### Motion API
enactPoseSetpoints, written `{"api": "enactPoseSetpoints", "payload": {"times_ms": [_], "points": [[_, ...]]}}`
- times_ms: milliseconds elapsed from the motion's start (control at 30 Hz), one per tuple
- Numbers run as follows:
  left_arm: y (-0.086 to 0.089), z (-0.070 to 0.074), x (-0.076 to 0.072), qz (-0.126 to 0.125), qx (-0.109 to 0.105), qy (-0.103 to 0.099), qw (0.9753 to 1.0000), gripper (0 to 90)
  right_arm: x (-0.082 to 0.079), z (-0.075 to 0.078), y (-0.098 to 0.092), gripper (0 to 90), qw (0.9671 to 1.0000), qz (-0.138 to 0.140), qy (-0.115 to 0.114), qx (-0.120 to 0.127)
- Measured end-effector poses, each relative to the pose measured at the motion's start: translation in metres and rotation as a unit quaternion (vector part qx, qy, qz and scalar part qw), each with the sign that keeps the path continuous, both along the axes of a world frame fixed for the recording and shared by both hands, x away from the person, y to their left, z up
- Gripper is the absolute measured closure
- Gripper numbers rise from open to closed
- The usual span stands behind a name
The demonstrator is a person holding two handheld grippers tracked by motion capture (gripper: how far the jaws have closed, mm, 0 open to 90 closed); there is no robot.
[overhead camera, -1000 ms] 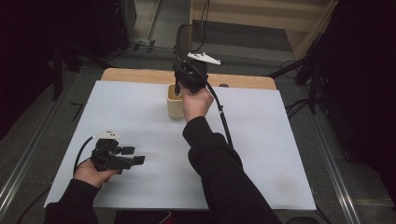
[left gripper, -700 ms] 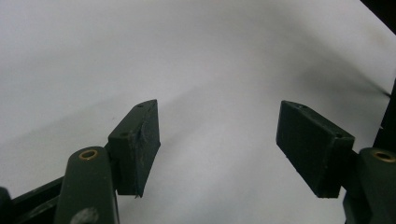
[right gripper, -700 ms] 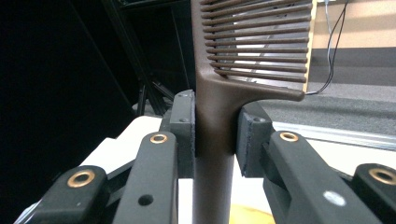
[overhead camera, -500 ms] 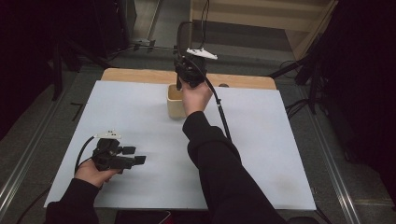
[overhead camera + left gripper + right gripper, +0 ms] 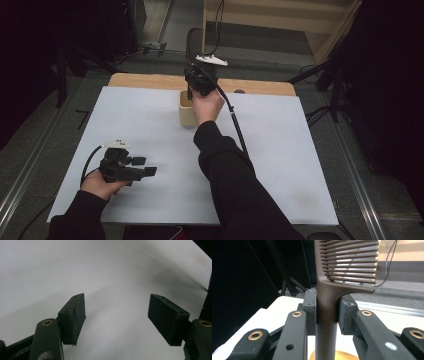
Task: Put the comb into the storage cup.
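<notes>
right tongs (image 5: 192,90) over tan cup (image 5: 187,109), left tongs (image 5: 142,166) low on white table (image 5: 280,150)

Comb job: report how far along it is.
Done: the right gripper is clamped on the brown comb. In hand: the comb is held upright above the wooden cup. Left, by my guess: moving it clear or setting it down. The left gripper is open on the table.

Wooden table (image 5: 150,80), mostly covered w/ white sheet (image 5: 280,165); bare wood strip at 12 o'clock edge. Tan cup (image 5: 186,111) stands on sheet, approx 12 o'clock of centre. Left gripper (image 5: 142,171) rests at 8 o'clock.
</notes>
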State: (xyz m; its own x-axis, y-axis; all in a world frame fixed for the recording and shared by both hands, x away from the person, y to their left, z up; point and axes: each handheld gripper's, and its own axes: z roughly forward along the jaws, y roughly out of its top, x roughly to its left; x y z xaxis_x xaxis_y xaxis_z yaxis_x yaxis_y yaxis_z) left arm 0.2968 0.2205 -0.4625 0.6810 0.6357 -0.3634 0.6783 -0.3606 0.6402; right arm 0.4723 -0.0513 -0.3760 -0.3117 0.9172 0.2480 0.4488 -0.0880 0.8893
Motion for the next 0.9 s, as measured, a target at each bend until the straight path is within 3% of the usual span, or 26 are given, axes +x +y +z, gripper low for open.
{"api": "enactPoseSetpoints", "payload": {"times_ms": [367,900], "points": [[0.001,0.0,0.0,0.001,0.001,0.0,1.0,30.9,0.0,-0.003,-0.004,70.0,1.0,0.003,0.0,-0.004],[0.001,0.0,0.0,-0.001,0.002,0.001,1.0,30.9,-0.003,-0.024,-0.004,70.0,0.9998,0.008,0.012,-0.01]]}}
